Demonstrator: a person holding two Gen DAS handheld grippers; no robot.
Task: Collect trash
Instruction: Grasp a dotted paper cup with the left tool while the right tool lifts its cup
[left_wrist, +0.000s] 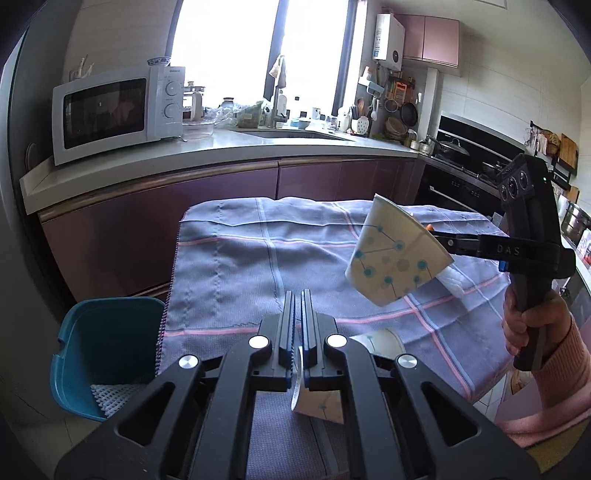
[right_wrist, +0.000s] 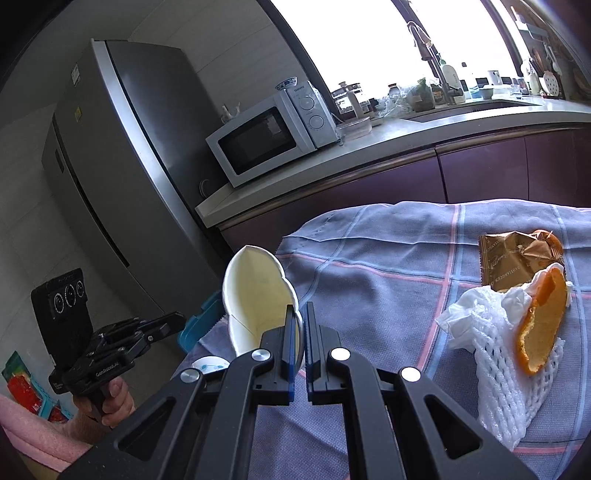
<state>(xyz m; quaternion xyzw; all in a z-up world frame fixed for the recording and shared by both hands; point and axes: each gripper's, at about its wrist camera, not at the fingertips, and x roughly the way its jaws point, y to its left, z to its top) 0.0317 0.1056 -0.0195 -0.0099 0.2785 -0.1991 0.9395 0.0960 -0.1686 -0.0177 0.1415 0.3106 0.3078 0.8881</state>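
Observation:
My left gripper (left_wrist: 298, 295) is shut on the rim of a squashed paper cup (left_wrist: 321, 400) that hangs below its fingers over the near edge of the table. My right gripper (right_wrist: 303, 308) is shut on the rim of another paper cup with blue dots (right_wrist: 255, 295), held in the air over the blue checked cloth (left_wrist: 240, 258); it also shows in the left wrist view (left_wrist: 395, 254). The right gripper body (left_wrist: 532, 243) enters from the right. A teal bin (left_wrist: 107, 350) stands on the floor left of the table.
On the cloth at the right lie an orange peel (right_wrist: 543, 321), white foam fruit netting (right_wrist: 498, 376), crumpled tissue (right_wrist: 465, 317) and a gold snack wrapper (right_wrist: 513, 262). A counter with a microwave (left_wrist: 114, 110) runs behind the table; a fridge (right_wrist: 122, 177) stands left.

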